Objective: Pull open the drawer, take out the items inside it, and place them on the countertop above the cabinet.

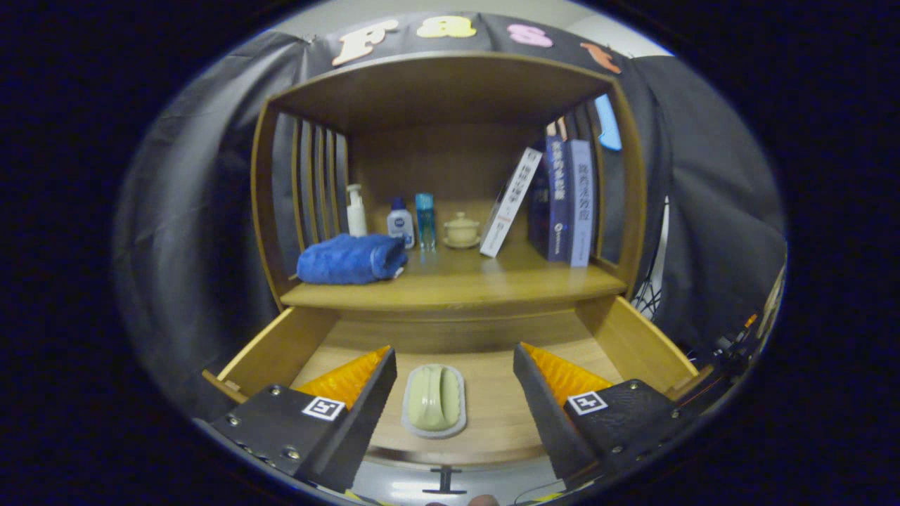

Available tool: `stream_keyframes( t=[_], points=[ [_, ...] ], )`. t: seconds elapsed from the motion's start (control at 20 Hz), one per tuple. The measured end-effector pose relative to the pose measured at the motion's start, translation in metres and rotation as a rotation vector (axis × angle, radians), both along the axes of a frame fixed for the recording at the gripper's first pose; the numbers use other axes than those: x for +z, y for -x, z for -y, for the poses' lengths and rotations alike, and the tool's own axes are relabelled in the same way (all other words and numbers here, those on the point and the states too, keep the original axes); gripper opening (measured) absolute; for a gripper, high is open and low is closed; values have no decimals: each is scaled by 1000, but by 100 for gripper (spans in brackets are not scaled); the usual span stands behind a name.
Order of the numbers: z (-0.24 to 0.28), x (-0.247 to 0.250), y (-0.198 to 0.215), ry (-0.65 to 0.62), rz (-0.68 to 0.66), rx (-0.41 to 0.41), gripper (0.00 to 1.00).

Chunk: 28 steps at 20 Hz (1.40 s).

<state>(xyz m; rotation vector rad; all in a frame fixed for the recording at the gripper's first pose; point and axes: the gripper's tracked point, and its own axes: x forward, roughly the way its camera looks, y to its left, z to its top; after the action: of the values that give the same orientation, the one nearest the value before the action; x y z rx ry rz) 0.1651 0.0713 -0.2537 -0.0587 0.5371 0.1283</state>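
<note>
Gripper (451, 365) spread wide, holding nothing. Between its fingers, pale green oval soap dish (434, 399) in open wooden drawer (636, 341).

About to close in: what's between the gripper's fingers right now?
In the gripper view, the open gripper straddles the green soap dish lying on the drawer floor; neither finger touches it.

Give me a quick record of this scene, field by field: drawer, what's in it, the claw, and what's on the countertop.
drawer: pulled open
inside: pale green soap dish on the drawer floor
claw: open, fingers either side of the soap dish, not touching it
countertop: blue towel, pump bottle, small bottle, blue box, lidded cup, books, one leaning
task state: soap dish not yet taken out
</note>
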Motion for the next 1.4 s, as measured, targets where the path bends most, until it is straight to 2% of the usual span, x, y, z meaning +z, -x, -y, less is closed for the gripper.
stream_keyframes(
  t=[0.25,0.35,0.45,0.55,0.7,0.75,0.85,1.1,1.4],
  points=[
    [-16,-58,-23,68,-302,13,100],
    [-19,-77,-28,80,-390,32,96],
    [-23,-80,-33,64,-433,7,85],
    [-22,-91,-29,79,-514,12,80],
    [-22,-114,-21,111,-621,20,48],
    [-27,-121,-30,102,-575,13,37],
    [-34,-113,-20,86,-582,63,15],
    [-57,-78,-15,-22,-419,155,15],
    [-51,-15,-29,-122,-174,137,15]
  ],
)
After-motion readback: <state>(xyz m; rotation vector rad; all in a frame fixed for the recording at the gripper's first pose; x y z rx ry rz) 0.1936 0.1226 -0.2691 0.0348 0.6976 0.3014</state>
